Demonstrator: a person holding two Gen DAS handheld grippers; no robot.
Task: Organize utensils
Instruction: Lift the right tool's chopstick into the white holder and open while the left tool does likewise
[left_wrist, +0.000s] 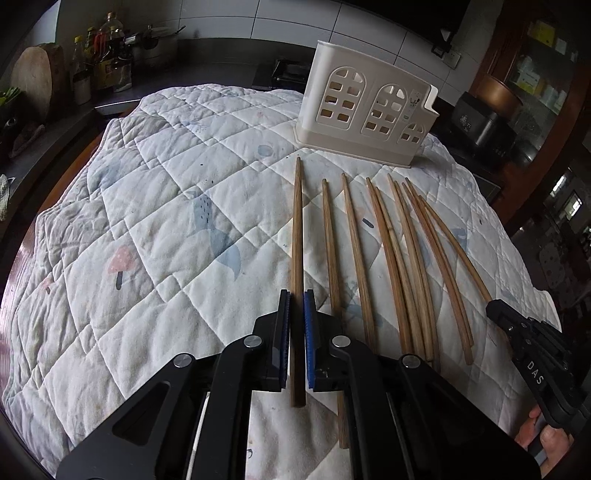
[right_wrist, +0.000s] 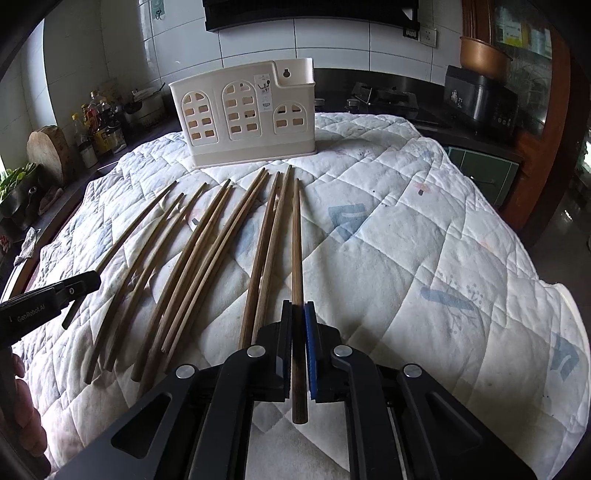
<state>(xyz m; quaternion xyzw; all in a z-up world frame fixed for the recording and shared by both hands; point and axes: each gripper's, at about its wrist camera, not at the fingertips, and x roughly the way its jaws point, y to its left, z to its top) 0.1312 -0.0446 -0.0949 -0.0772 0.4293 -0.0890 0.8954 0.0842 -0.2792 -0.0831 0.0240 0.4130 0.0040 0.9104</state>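
**A:** Start at the left. What did we have there?

**B:** Our left gripper (left_wrist: 297, 295) had its jaws drawn in on the leftmost chopstick (left_wrist: 296, 236) of the row, pads flat against its sides near the thick end. A short butt stuck out behind the pads. We took it there, we judge, so the long thin end led toward the holder.

**A:** And the loose chopsticks (left_wrist: 406, 266) between our two tools?

**B:** They lay on the quilted cloth (left_wrist: 147, 221), thin ends toward the holder and fanned out, several touching or crossing at the right. Lined up that way, each could be taken from the near end without turning it.

**A:** Then the right side.

**B:** Our right gripper (right_wrist: 298, 306) was nearly closed on the rightmost chopstick (right_wrist: 296, 240), again near the thick end. We held the outer two, probably because each had bare cloth on one side and the pads could come in without nudging a neighbour.

**A:** Were they lifted?

**B:** We could not tell; both looked level with the cloth.

**A:** And the holder?

**B:** The cream utensil holder (right_wrist: 243, 114) stood upright at the far edge of the cloth, just beyond the tips. None of the chopsticks we could see was in it yet.
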